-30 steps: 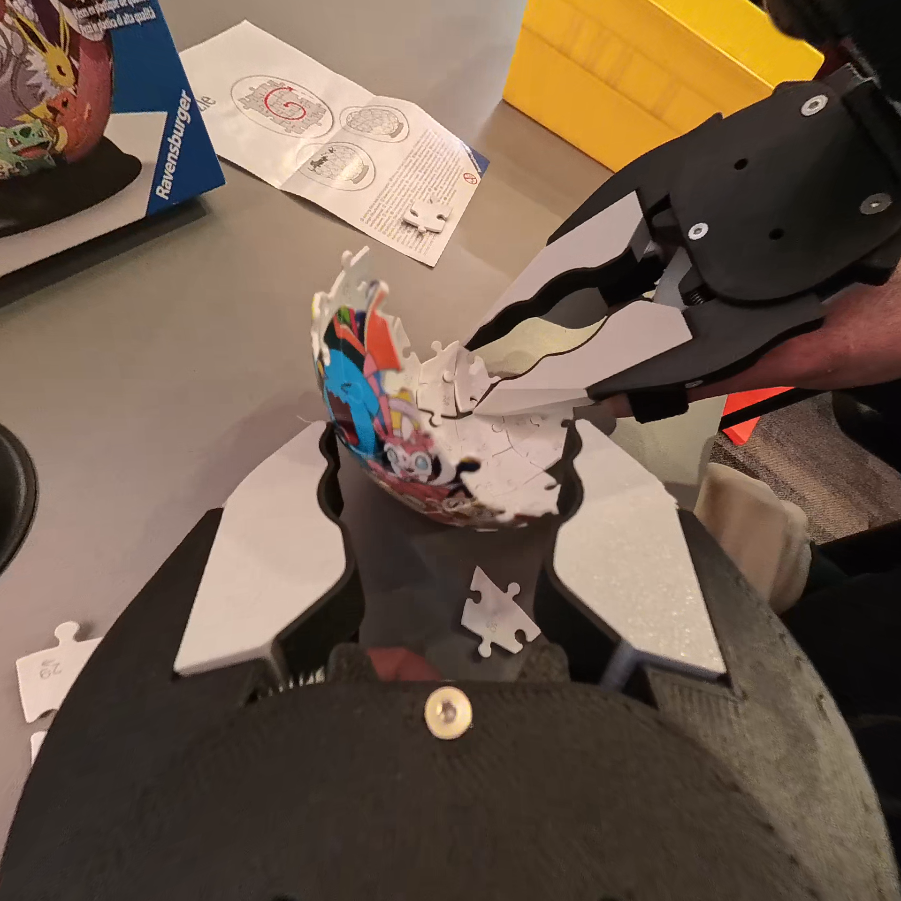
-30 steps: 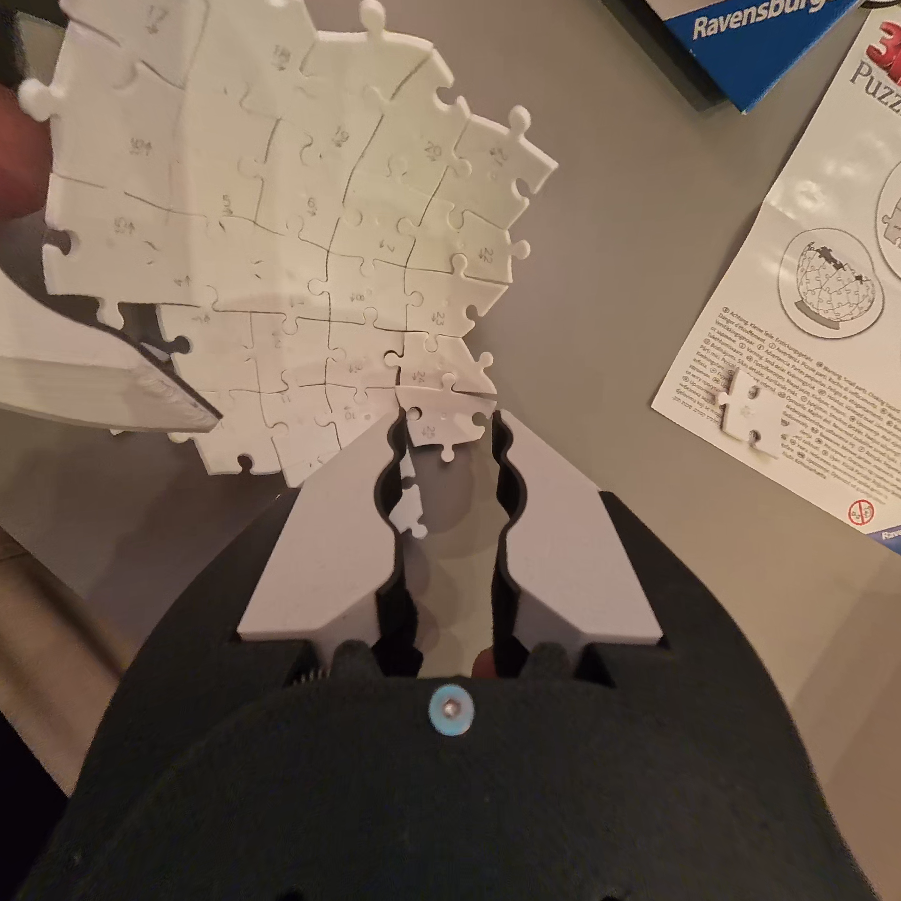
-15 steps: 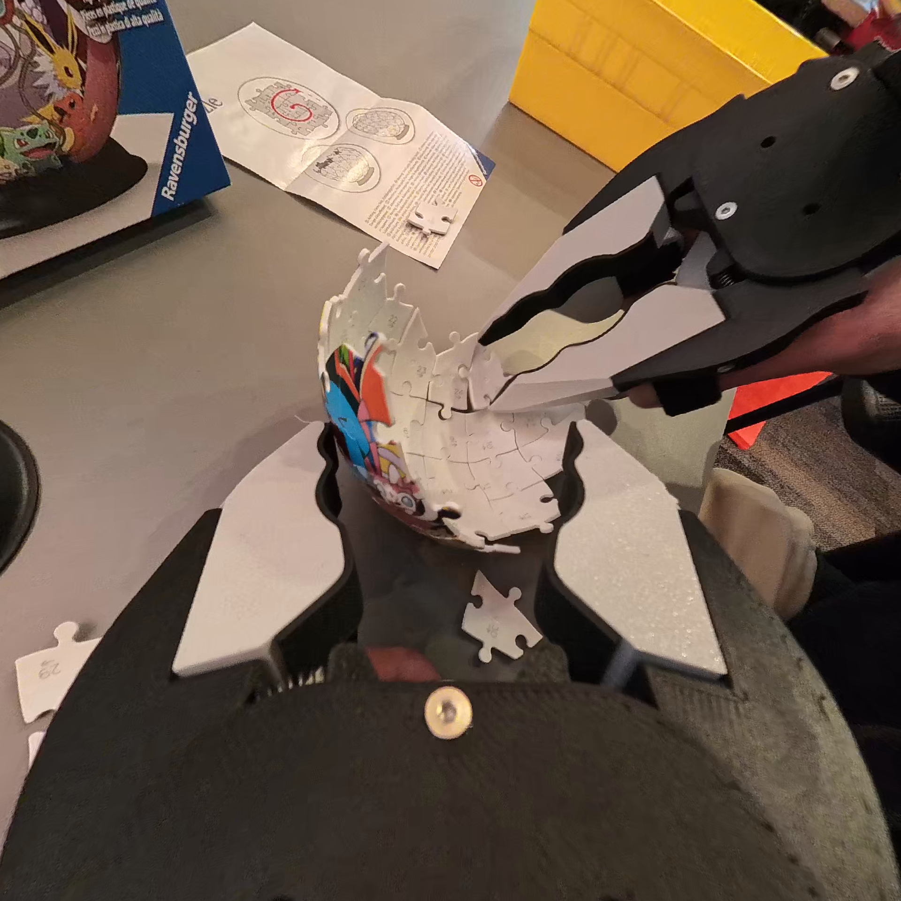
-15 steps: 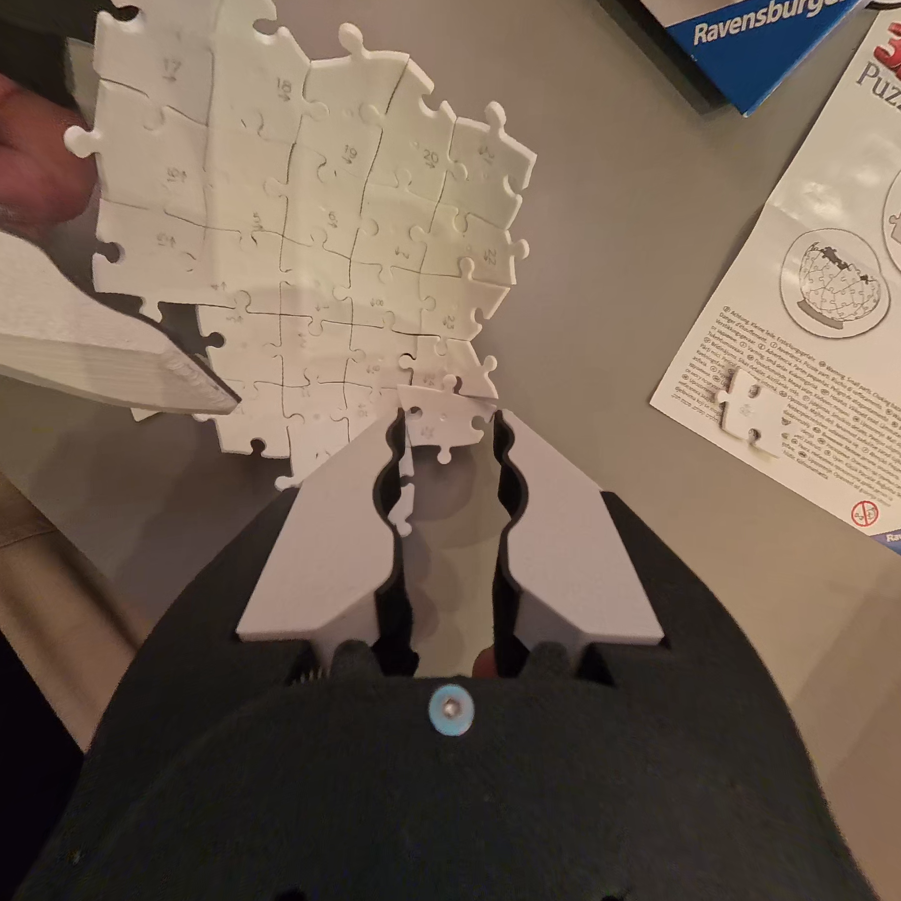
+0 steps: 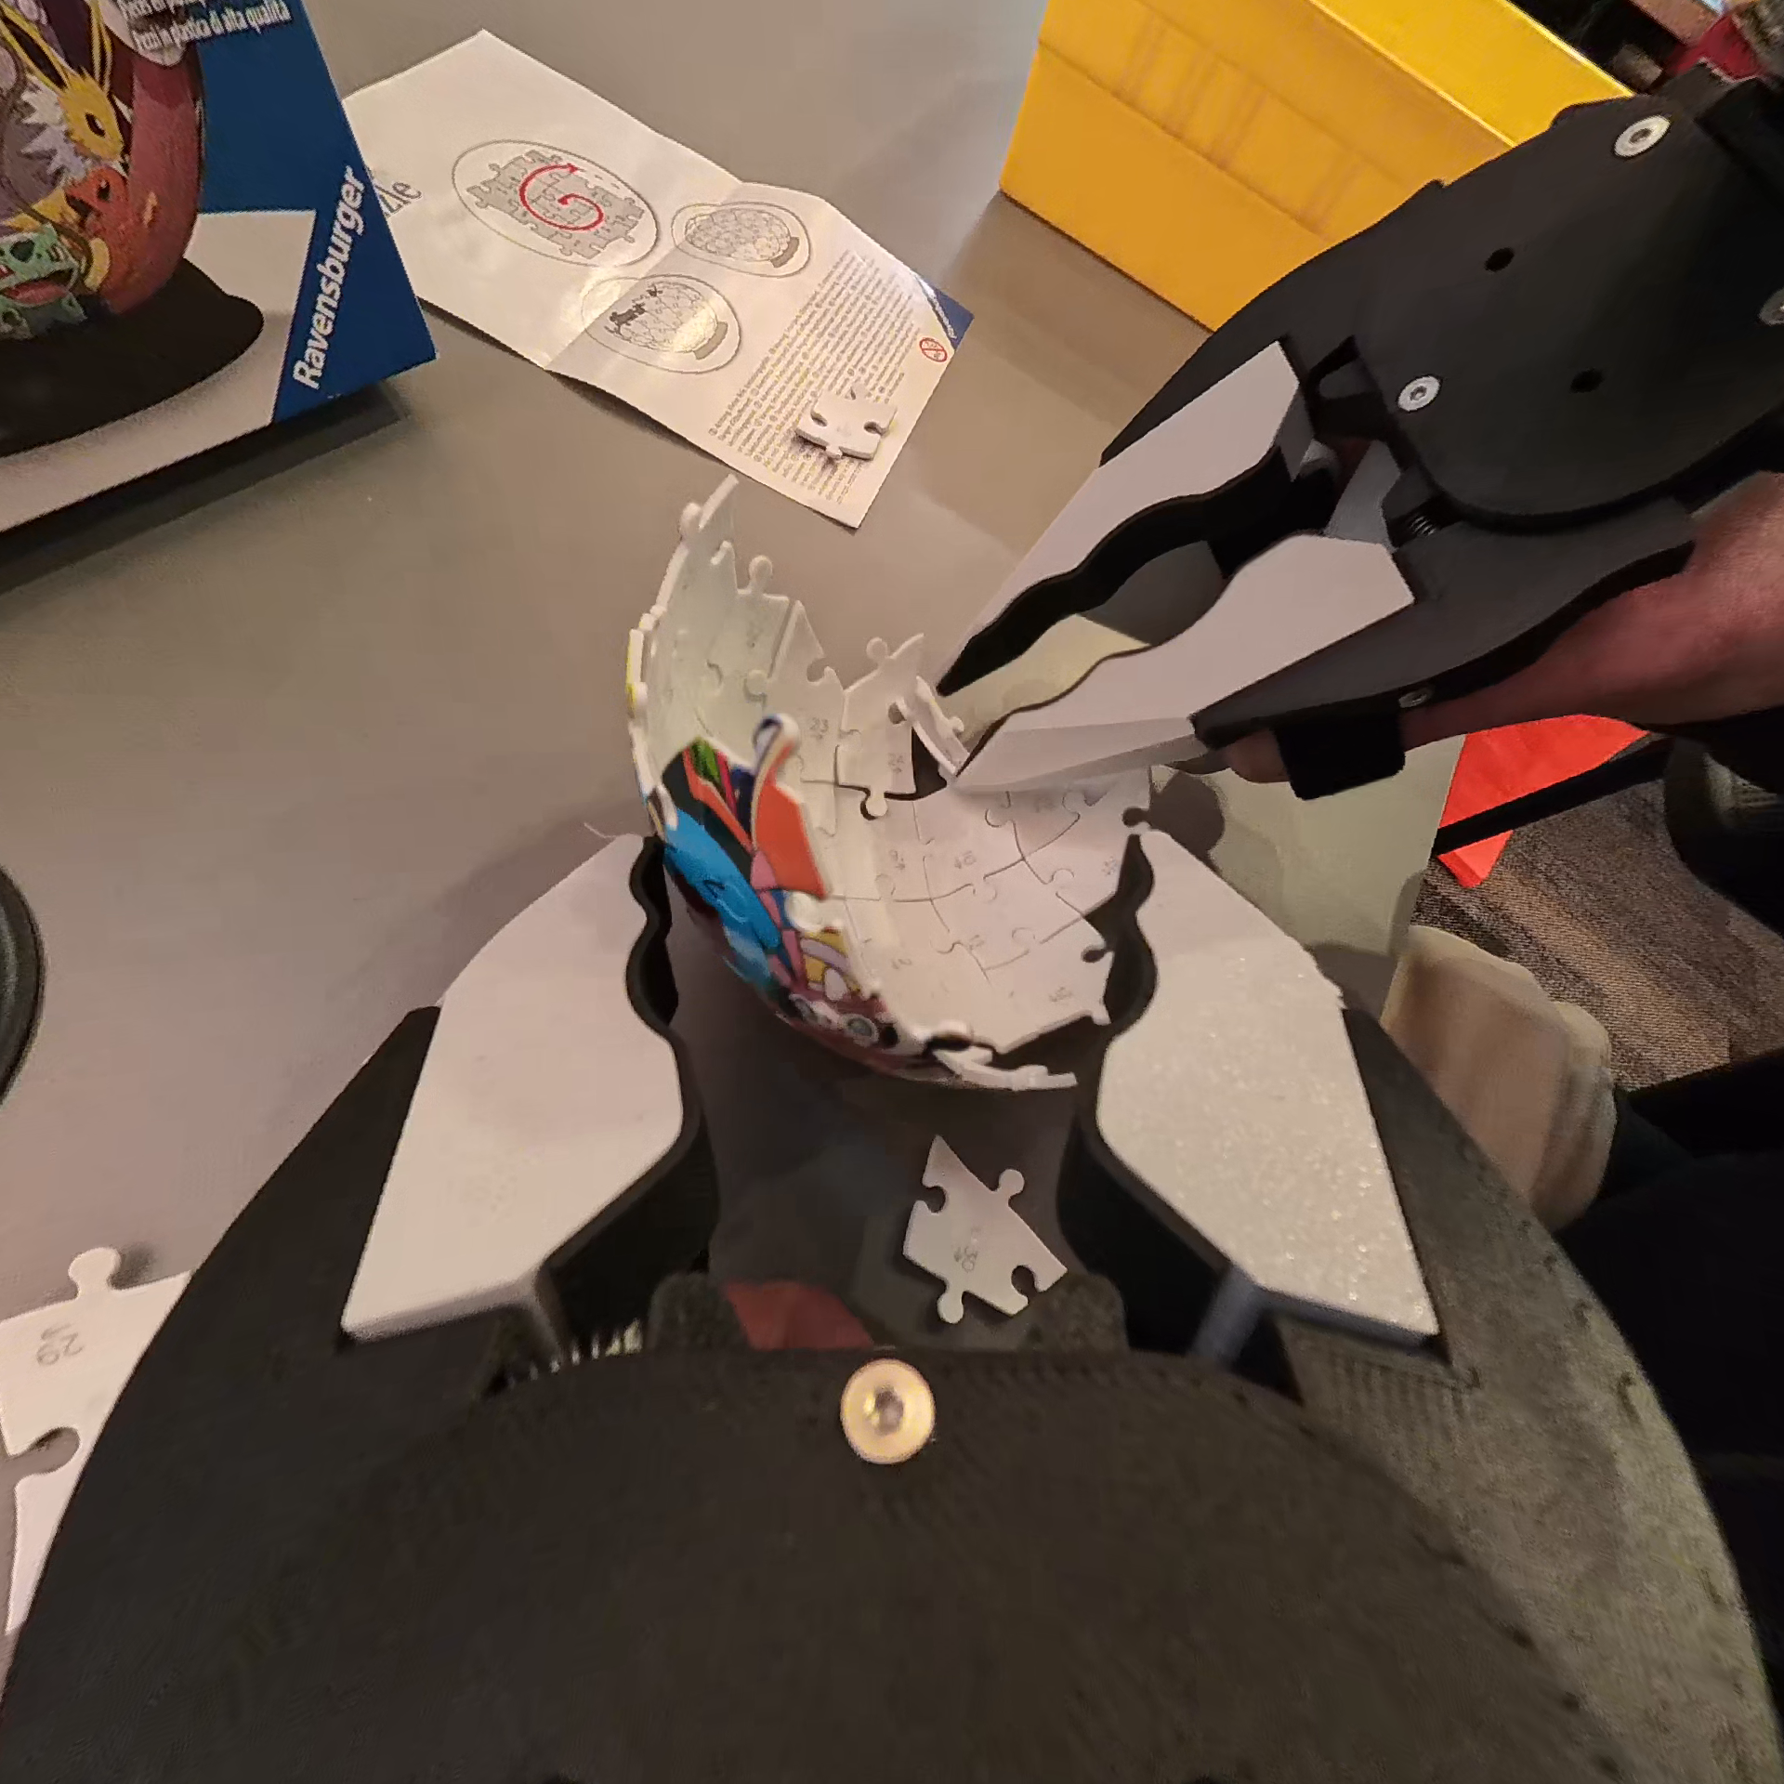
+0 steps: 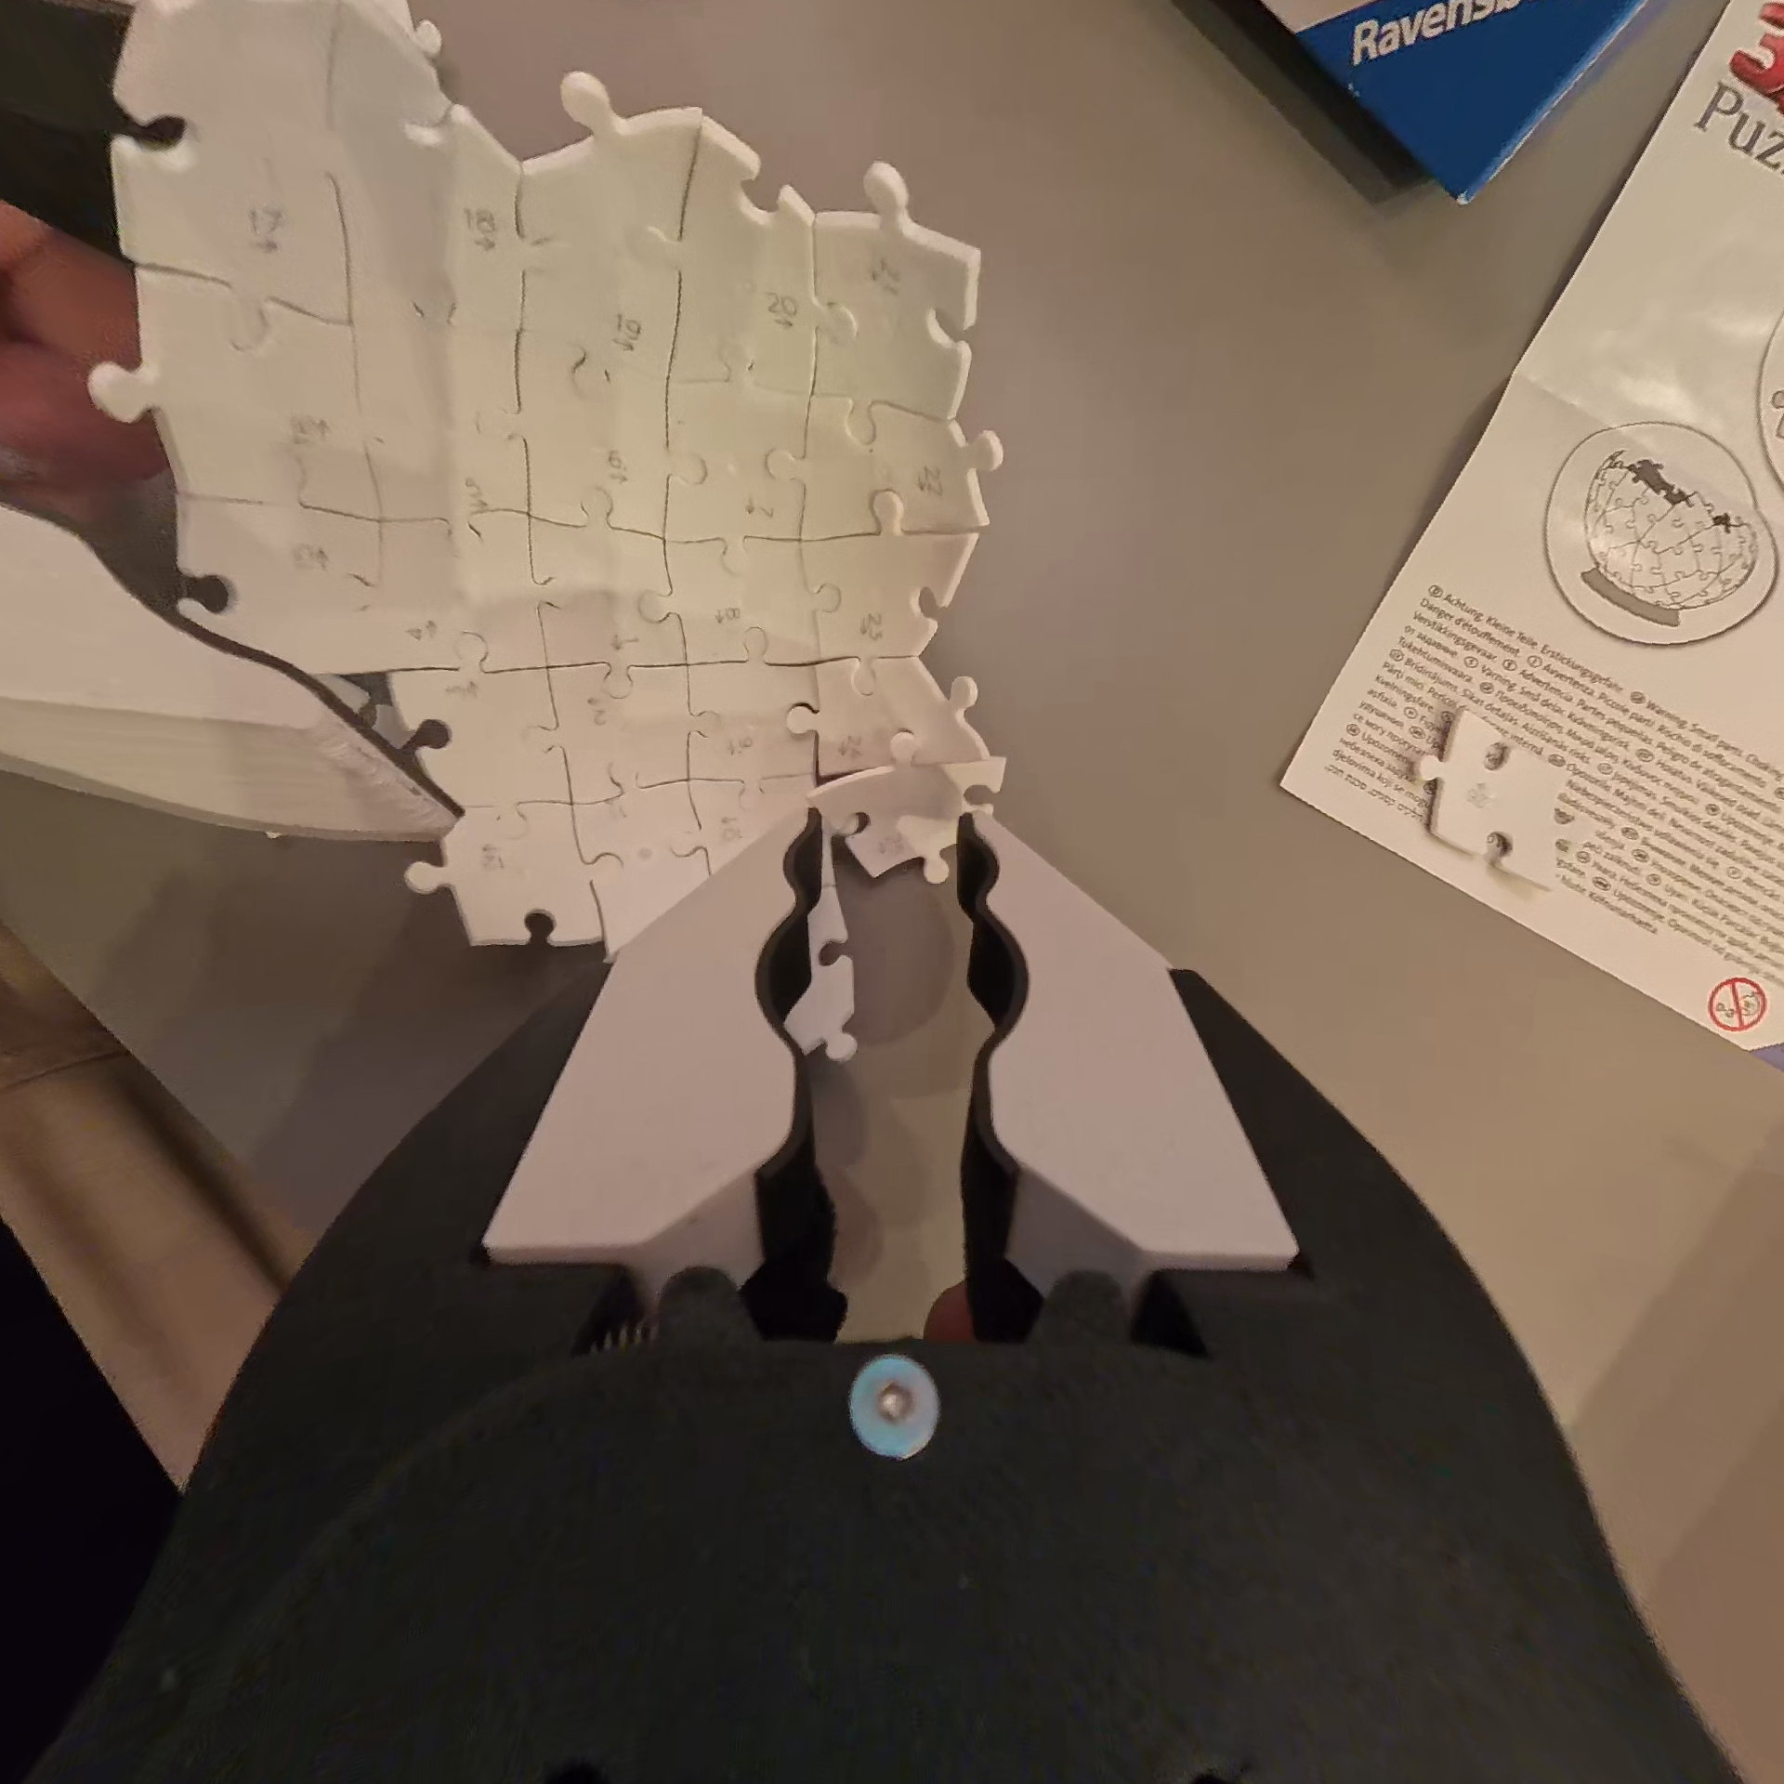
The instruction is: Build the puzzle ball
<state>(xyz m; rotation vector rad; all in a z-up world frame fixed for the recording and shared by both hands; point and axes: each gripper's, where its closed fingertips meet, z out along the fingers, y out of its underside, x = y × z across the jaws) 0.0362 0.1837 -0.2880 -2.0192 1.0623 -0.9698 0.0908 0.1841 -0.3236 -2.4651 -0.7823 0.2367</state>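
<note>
The half-built puzzle ball [image 5: 927,898] sits gripped between the left tongs [image 5: 893,874] above the desk [image 5: 290,724]. The right tongs [image 6: 893,825] pinch a loose piece [image 6: 903,816] at its rim. An instruction sheet [image 5: 676,261], a blue box [image 5: 193,212] and a yellow bin [image 5: 1255,145] lie behind.

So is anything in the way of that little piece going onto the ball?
Nothing visible. The right gripper holds the loose piece right against the edge of the half-built puzzle ball, with no object between them. The left gripper holds the ball from the sides.
</note>
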